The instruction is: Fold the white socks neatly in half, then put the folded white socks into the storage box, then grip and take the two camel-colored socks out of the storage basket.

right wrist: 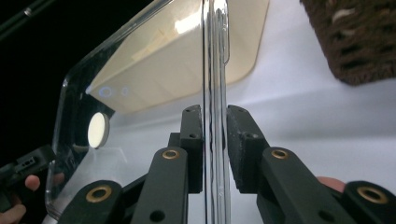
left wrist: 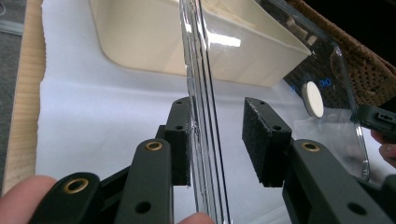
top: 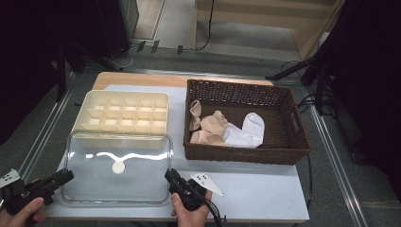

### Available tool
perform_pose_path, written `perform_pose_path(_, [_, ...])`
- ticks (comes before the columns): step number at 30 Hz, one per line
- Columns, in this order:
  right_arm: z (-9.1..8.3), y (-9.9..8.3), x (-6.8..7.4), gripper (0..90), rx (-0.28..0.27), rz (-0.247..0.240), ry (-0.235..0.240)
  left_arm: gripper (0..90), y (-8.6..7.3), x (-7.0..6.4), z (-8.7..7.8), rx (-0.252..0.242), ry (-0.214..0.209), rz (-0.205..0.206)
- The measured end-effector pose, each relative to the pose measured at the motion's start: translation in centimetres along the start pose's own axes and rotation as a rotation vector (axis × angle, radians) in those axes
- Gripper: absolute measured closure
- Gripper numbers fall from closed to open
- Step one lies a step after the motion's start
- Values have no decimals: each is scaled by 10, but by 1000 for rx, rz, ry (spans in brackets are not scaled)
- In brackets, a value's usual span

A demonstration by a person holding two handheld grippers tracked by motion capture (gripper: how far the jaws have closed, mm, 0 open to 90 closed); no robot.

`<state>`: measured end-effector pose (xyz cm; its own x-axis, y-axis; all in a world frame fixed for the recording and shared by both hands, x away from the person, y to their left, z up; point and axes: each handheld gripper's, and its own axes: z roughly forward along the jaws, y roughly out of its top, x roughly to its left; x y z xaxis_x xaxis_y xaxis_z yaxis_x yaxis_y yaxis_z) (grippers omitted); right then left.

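Claws meet a clear plastic lid (top: 118, 170) from both of its short sides, near the front edge of the bench (top: 265, 194). The lid lies roughly flat, its far edge touching or overlapping the near wall of a cream divided tray (top: 124, 112), and a small white round disc (top: 118, 167) sits at its middle.

The left claw (top: 66, 176) straddles the lid's left rim: in the left gripper view one pad (left wrist: 180, 140) touches the rim (left wrist: 205, 140) while the other stands apart from it, so the jaws are parted and not yet clamped. The right claw (top: 171, 176) is closed on the right rim; in the right gripper view both pads (right wrist: 192, 140) press the thin plastic edge (right wrist: 215, 116) from either side.

Hands hold both tools from the bottom of the high view (the right hand (top: 189, 213) shows most clearly).

To the right of the tray stands a dark wicker basket (top: 246, 90), holding white socks (top: 248, 130) and beige ones (top: 208, 125). A white cloth covers most of the bench under tray, lid and basket.
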<state>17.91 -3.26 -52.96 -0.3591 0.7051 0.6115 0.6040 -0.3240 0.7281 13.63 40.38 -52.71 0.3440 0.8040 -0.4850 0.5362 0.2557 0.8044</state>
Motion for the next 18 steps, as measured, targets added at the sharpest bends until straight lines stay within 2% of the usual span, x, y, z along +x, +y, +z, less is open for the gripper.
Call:
perform_pose_path(6, [-2,-9,0,783,21,1,-9,647,-7,2,-2,21,7,0])
perform_pose_path(10, [-3,-11,1,782,23,-5,-11,631,-12,1,-3,29,15,20])
perform_pose_path(18, [-4,-16,1,769,38,5,-5,608,-21,3,-2,42,25,13])
